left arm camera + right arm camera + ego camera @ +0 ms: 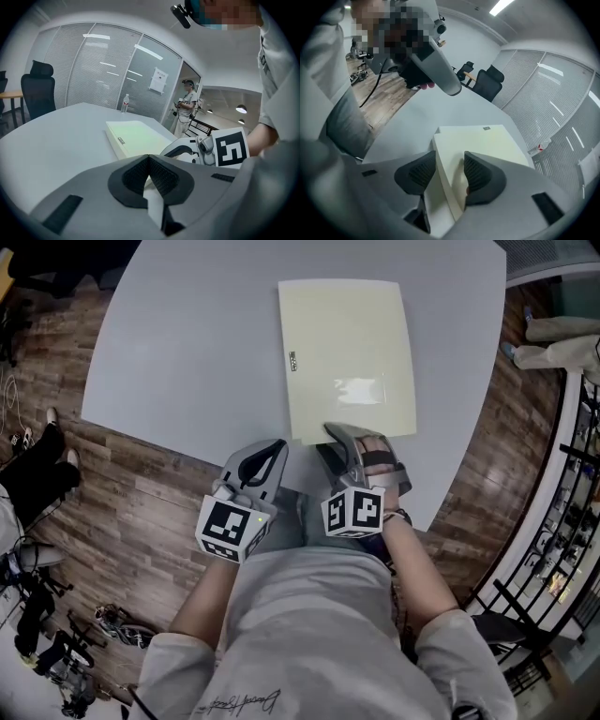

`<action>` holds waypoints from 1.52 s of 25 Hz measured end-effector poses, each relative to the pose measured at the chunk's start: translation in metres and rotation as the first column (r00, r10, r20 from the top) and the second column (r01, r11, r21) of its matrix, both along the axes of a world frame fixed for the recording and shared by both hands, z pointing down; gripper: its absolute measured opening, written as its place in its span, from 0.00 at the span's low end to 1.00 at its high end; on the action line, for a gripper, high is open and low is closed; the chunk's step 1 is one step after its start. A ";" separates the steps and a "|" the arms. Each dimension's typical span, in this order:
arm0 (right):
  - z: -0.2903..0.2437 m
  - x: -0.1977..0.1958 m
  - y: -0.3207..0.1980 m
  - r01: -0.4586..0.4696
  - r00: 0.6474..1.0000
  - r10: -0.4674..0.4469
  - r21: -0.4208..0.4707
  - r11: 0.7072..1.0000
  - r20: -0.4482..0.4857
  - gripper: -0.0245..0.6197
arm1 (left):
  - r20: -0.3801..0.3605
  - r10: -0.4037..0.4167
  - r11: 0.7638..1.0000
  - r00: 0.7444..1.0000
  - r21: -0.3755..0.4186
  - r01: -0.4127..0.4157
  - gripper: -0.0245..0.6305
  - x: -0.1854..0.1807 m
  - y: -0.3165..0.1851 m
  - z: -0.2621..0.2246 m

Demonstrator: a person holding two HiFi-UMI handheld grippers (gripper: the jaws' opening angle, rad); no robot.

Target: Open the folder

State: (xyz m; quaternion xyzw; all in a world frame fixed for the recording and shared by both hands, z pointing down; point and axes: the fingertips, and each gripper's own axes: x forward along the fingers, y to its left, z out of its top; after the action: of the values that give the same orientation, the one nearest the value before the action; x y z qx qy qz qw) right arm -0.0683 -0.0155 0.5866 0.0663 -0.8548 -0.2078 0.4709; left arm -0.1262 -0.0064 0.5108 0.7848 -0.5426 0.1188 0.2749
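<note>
On the table (187,352) the folder (347,352) lies shut, its near edge between the parted jaws of the right gripper (330,439), the left gripper (277,448) clenched empty; opening remains.

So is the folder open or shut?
Shut: the folder lies flat on the table, cover down, near edge inside the open right gripper.

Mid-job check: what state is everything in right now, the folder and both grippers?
Folder: closed, lying flat on the table.
Left gripper: fingers shut, nothing between them.
Right gripper: fingers open, astride the folder's near edge, not clamped on it.
</note>
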 end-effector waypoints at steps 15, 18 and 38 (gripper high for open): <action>-0.027 -0.004 -0.005 -0.101 0.985 0.108 -0.058 0.993 0.131 0.12 | 0.020 0.010 0.999 1.000 -0.048 -0.009 0.05 0.013 -0.013 0.037; -0.029 -0.006 -0.007 -0.120 0.978 0.130 -0.072 0.990 0.161 0.11 | 0.038 0.013 0.999 0.999 -0.047 -0.012 0.05 0.016 -0.023 0.047; -0.064 -0.007 -0.017 -0.169 0.952 0.182 -0.075 0.983 0.246 0.08 | 0.145 0.026 0.999 0.989 -0.049 -0.019 0.05 0.017 -0.034 0.064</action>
State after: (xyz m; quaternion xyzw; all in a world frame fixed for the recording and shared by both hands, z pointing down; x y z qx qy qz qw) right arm -0.0755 -0.0329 0.5228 0.1552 -0.9035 -0.1324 0.3769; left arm -0.1094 -0.0408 0.5745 0.7734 -0.5492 0.1917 0.2520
